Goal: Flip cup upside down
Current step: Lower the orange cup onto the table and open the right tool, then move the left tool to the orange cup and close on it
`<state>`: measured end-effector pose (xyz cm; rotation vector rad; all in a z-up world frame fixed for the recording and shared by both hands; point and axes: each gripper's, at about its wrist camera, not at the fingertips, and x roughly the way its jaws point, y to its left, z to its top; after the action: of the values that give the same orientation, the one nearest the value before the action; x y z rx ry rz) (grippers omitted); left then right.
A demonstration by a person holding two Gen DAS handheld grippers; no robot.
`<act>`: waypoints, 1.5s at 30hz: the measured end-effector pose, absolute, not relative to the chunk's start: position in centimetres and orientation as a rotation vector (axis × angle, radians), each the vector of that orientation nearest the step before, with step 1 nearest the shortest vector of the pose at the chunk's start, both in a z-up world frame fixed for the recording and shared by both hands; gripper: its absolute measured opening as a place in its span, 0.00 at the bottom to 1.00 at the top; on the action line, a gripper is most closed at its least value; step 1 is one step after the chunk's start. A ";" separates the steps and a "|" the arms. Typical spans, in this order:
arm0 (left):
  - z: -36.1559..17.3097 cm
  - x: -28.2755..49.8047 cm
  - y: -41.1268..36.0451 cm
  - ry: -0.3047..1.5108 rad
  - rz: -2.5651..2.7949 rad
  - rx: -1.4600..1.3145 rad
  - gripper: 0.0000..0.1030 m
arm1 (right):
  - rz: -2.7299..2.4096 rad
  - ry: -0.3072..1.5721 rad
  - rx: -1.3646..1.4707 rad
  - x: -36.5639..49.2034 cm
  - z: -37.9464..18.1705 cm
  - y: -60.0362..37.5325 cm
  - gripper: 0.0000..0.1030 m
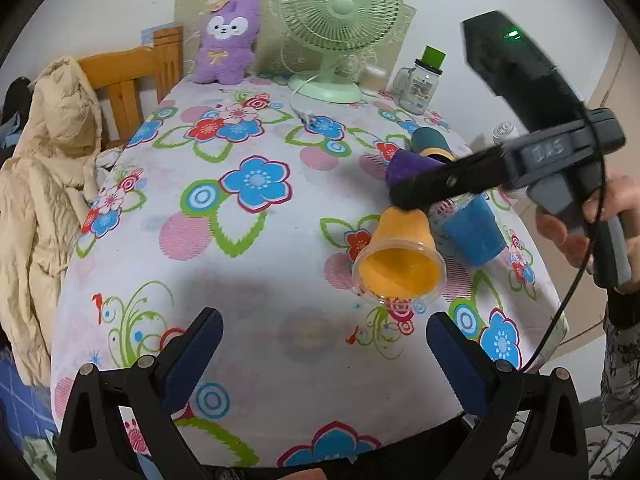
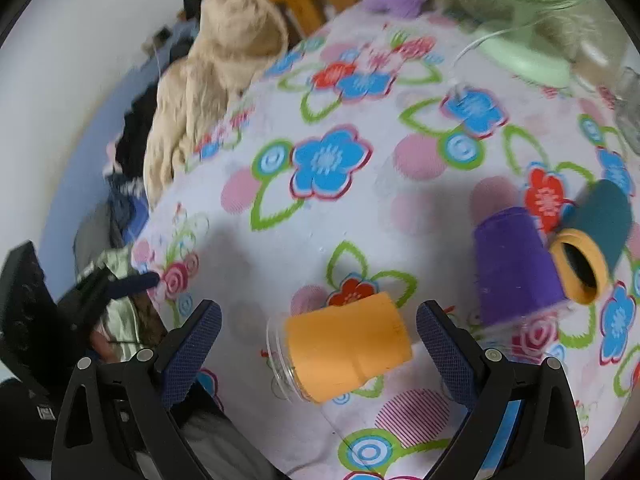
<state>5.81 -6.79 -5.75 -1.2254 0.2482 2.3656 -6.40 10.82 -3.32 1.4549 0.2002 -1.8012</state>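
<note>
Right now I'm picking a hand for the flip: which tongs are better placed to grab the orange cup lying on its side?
Right. The right tongs are open and straddle the orange plastic cup; the left tongs hang open, short of it.

1. The orange cup with a clear glossy plastic rim [image 2: 347,346] has a matt, smooth sleeve.
2. The flower-printed cloth table cover [image 1: 256,240] looks soft and matt.
3. The purple plush toy [image 1: 228,42] is fuzzy fabric.
4. The pale green plastic desk fan [image 1: 340,12] is smooth, lightly glossy.
5. The orange-brown wooden chair [image 1: 128,72] looks varnished.
6. The left gripper [image 1: 322,354] has black plastic arms with textured blue pads [image 1: 194,354].
</note>
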 end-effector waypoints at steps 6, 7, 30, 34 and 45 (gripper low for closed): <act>-5.0 5.4 -4.3 0.330 2.335 -1.177 1.00 | -1.946 0.042 1.345 -5.4 -0.2 15.3 0.96; -4.8 5.3 -3.7 0.347 2.327 -1.167 1.00 | -1.963 0.031 1.338 -5.2 0.0 16.0 0.96; -8.8 -2.6 8.2 0.619 1.972 -1.417 1.00 | -2.091 -0.283 1.347 1.9 -6.8 31.0 0.96; -9.7 -3.4 9.0 0.643 1.946 -1.480 1.00 | -2.071 -0.298 1.341 2.4 -7.2 31.2 0.96; -11.6 -4.5 10.5 0.783 1.921 -1.558 0.89 | -2.052 -0.251 1.330 3.7 -8.3 30.6 0.96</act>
<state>-4.51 10.54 -11.63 -1.5580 0.7828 1.9210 3.69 30.58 -8.33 1.3296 -0.2507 -2.0525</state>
